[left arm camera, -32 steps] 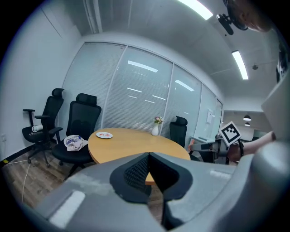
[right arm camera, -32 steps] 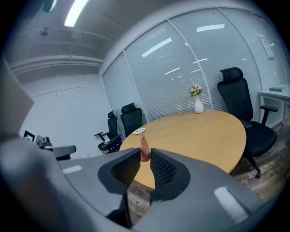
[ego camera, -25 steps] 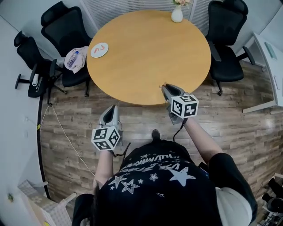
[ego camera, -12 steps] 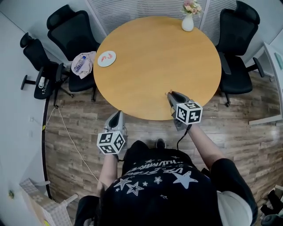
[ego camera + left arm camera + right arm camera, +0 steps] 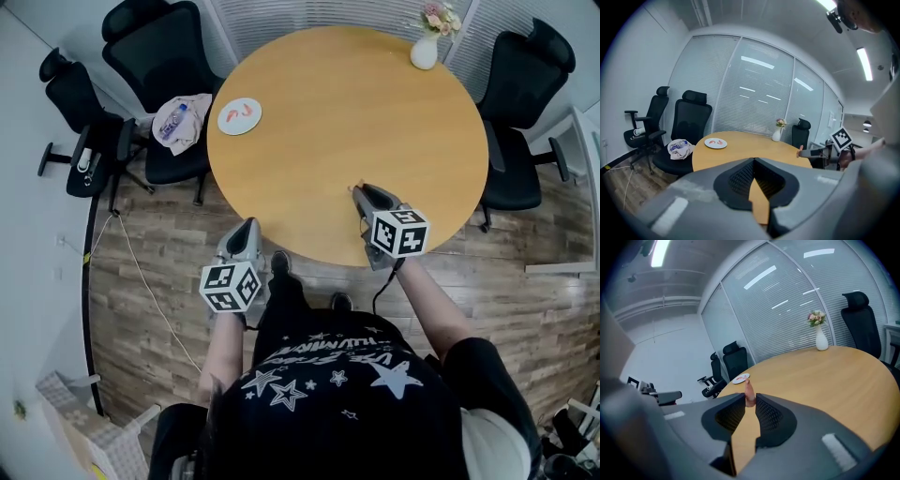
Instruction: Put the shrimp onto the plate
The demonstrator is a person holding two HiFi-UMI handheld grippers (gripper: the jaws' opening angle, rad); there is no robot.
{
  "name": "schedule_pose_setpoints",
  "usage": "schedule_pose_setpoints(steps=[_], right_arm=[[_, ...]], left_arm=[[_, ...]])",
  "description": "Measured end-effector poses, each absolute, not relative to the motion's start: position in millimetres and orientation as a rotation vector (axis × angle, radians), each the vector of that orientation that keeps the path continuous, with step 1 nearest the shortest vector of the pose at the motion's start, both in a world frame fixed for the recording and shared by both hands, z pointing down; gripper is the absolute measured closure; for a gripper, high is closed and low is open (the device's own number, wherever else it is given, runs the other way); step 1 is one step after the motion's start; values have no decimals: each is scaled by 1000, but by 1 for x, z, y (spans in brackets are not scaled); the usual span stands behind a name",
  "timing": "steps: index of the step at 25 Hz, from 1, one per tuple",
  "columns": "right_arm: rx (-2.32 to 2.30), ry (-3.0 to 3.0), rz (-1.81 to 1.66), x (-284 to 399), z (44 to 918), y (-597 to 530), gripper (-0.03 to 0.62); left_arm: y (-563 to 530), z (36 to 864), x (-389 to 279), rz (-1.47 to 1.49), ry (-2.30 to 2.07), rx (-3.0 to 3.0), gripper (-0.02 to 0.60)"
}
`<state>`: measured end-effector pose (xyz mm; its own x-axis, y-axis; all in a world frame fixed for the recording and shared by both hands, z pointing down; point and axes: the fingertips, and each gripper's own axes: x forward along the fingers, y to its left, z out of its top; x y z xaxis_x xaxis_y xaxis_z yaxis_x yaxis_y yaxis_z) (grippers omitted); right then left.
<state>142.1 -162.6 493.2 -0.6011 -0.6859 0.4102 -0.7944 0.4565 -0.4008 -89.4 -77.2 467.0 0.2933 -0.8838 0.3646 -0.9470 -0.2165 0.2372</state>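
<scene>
My right gripper (image 5: 355, 191) is shut on a pale pink shrimp (image 5: 749, 393) that sticks up between its pads, just over the near edge of the round wooden table (image 5: 375, 112). The white plate (image 5: 239, 116) lies at the table's far left edge with two shrimp on it; it also shows in the left gripper view as the plate (image 5: 716, 143) and far ahead of the right jaws as the plate (image 5: 740, 378). My left gripper (image 5: 247, 226) hangs off the table over the floor, jaws together and empty.
A white vase with flowers (image 5: 425, 52) stands at the table's far right. Black office chairs (image 5: 155, 56) ring the table; the chair beside the plate carries a cloth and a bottle (image 5: 183, 120). A cable (image 5: 141, 281) runs over the wooden floor at the left.
The head view has swung, so the table and plate now sit further right in it. The right gripper keeps the shrimp at the near table edge. A foot has stepped forward between the grippers.
</scene>
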Motion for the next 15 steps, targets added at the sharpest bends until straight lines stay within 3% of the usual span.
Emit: schedule_pose_setpoints(steps=[15], right_arm=[[1273, -2467, 832, 15, 498, -271, 523]], left_arm=[[-206, 491, -191, 211, -1544, 2146, 580]])
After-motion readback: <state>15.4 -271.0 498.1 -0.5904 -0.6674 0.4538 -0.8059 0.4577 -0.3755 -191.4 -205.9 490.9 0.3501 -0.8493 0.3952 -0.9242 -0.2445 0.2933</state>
